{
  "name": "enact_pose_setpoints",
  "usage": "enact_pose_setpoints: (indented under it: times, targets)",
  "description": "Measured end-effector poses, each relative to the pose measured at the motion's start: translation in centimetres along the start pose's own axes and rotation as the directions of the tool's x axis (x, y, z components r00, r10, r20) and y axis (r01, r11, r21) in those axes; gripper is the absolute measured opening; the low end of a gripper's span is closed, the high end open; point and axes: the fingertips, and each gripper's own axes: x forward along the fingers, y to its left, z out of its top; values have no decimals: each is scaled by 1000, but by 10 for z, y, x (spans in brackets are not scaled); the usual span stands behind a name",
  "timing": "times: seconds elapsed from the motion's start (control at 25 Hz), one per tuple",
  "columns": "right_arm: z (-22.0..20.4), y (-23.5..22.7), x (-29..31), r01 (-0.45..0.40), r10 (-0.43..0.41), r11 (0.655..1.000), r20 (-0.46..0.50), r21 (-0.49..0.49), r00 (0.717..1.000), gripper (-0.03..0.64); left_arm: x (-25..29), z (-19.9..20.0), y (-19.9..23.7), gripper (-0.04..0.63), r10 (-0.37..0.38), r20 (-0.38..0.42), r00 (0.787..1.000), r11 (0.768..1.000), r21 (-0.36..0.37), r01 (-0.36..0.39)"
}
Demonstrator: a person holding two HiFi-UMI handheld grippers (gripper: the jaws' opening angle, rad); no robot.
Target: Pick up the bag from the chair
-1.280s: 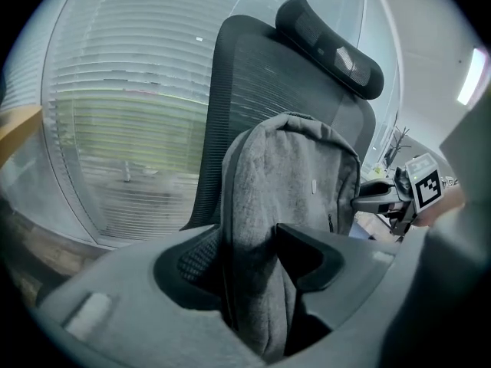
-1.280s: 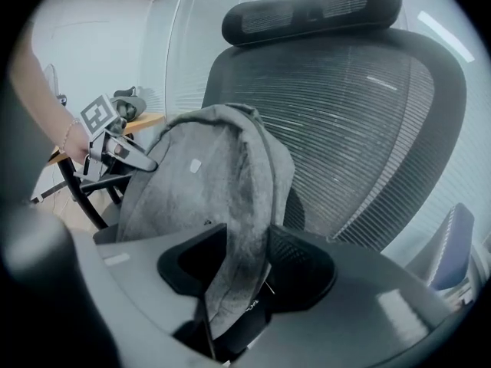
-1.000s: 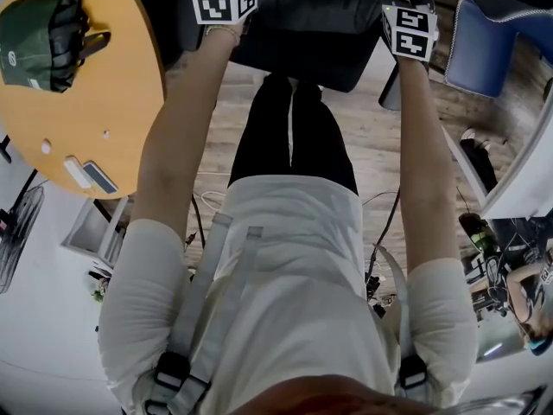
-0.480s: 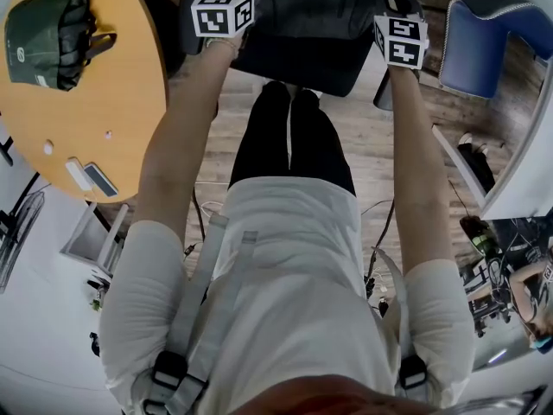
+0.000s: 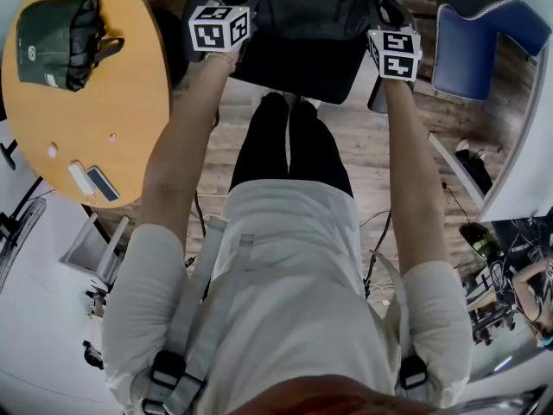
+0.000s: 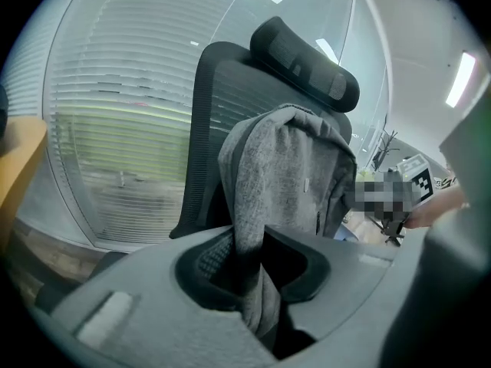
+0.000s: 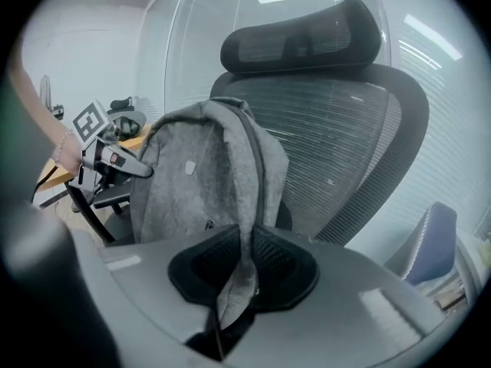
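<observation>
The grey backpack (image 6: 295,171) stands upright on the black mesh office chair (image 7: 349,140), leaning on the backrest below the headrest (image 6: 307,56). My left gripper (image 6: 249,261) is shut on one grey shoulder strap (image 6: 247,205), which runs down between its dark pads. Over on the other side, my right gripper (image 7: 244,271) is shut on the other strap (image 7: 249,198). In the head view both marker cubes (image 5: 219,26) (image 5: 396,54) flank the backpack (image 5: 311,5) above the chair seat (image 5: 298,67). Each gripper shows in the other's view.
A round orange table (image 5: 130,102) lies to the left with a dark green bag (image 5: 59,28) and a small device (image 5: 102,182) on it. A blue chair (image 5: 471,46) stands to the right. Glass walls with blinds (image 6: 123,129) rise behind the chair.
Both marker cubes have drifted slightly inward and away from my body in the head view. More of the grey backpack now shows between them.
</observation>
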Motion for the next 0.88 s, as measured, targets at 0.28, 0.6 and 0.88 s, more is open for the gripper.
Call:
enact_pose_setpoints:
  times: [0.28,0.6,0.88]
  targets:
    - [16,-8,-25,29,-29,1000,36,1,999,44,-20,21,-17,67,1,35,999,1000,28,-2]
    - [41,-8,-50,41,-40,999,66,-1,997,44,-46,43,-31,67,27,69,997,999,41,-30]
    - [63,-12,-77,45,-44,999,103,0,994,44,-72,66,-48,67,46,111,993,998,45,-52]
